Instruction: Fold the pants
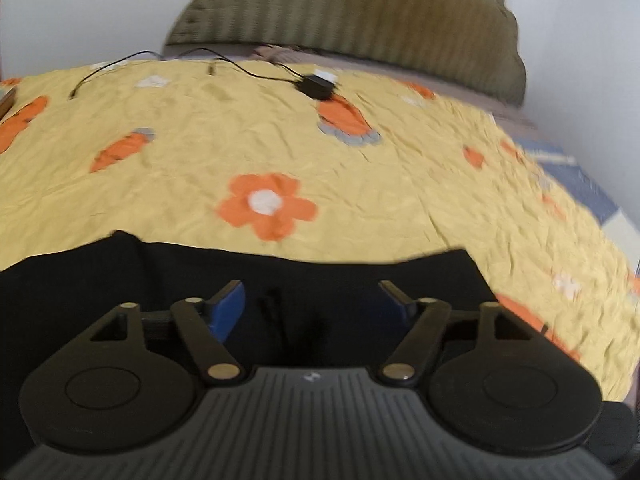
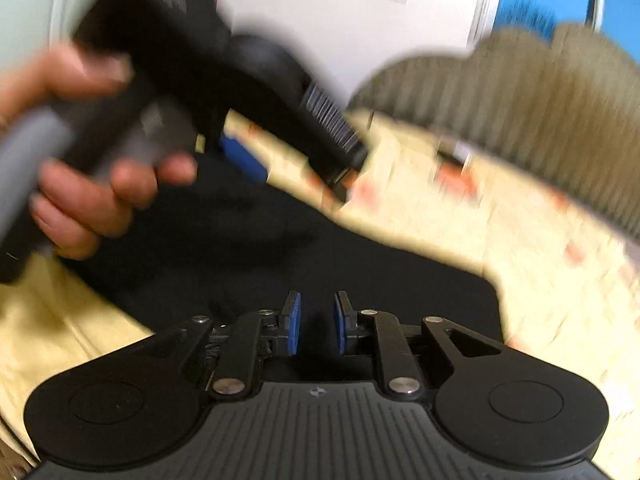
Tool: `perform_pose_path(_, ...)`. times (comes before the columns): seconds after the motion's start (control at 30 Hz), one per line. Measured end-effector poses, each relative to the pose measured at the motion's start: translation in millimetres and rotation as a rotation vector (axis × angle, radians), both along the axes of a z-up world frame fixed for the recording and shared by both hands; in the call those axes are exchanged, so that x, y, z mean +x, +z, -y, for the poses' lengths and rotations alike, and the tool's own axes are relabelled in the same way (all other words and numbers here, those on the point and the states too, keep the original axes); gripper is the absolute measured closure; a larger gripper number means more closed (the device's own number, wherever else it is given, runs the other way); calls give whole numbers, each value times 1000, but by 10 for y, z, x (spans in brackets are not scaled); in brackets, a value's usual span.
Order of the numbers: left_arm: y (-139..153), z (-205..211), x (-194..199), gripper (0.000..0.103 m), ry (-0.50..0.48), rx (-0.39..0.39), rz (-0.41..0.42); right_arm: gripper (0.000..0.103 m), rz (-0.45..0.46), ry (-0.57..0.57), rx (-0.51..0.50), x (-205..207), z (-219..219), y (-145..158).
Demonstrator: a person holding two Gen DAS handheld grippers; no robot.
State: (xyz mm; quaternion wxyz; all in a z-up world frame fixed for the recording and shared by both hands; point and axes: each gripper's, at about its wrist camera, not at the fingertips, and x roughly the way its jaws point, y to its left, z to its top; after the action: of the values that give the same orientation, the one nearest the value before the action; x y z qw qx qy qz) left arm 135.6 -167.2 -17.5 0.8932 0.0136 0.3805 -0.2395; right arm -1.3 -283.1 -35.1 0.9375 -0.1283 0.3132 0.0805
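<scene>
Black pants (image 1: pixel 80 280) lie flat on a yellow bedspread (image 1: pixel 360 184), their far edge running across the left wrist view. My left gripper (image 1: pixel 310 286) hovers over them, open wide, with nothing between its blue pads (image 1: pixel 228 308). In the blurred right wrist view the pants (image 2: pixel 240 248) fill the middle. My right gripper (image 2: pixel 318 296) sits over them with its jaws a narrow gap apart and nothing pinched. A person's hand (image 2: pixel 80 200) holds the left gripper (image 2: pixel 256 92) just beyond, over the same cloth.
The bedspread carries orange flowers and carrots. A black charger (image 1: pixel 316 86) with thin cables lies near the far edge. An olive ribbed cushion (image 1: pixel 360 8) stands against the white wall behind. Blue-striped bedding (image 1: pixel 580 184) shows at the right.
</scene>
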Motion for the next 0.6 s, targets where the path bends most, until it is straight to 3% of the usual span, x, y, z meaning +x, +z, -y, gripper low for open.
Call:
perform_pose_path(0.03,-59,64,-9,31,6,40,2,86,-33,2,-10,45,6,-87)
perform_pose_path(0.1,-161,143,-27,34,10,111,7,86,1,20,-22,1,35,-33)
perform_pose_path(0.17,-173,142,-80,34,7,121,34,86,51,-6,-25,-8,183,134)
perform_pose_path(0.3,-178,130,-159,28,-8,125,59,86,94,-181,-55,334,690,305)
perform_pose_path(0.43,-188,168,-260,29,8,141,84,86,15,-222,73,890,1018,240)
perform_pose_path(0.5,-139,191,-334,25,-21,124,111,86,-99,-224,85,1207,1147,55)
perform_pose_path(0.6,-152,249,-437,23,-53,172,151,85,-90,-234,77,1234,1182,83)
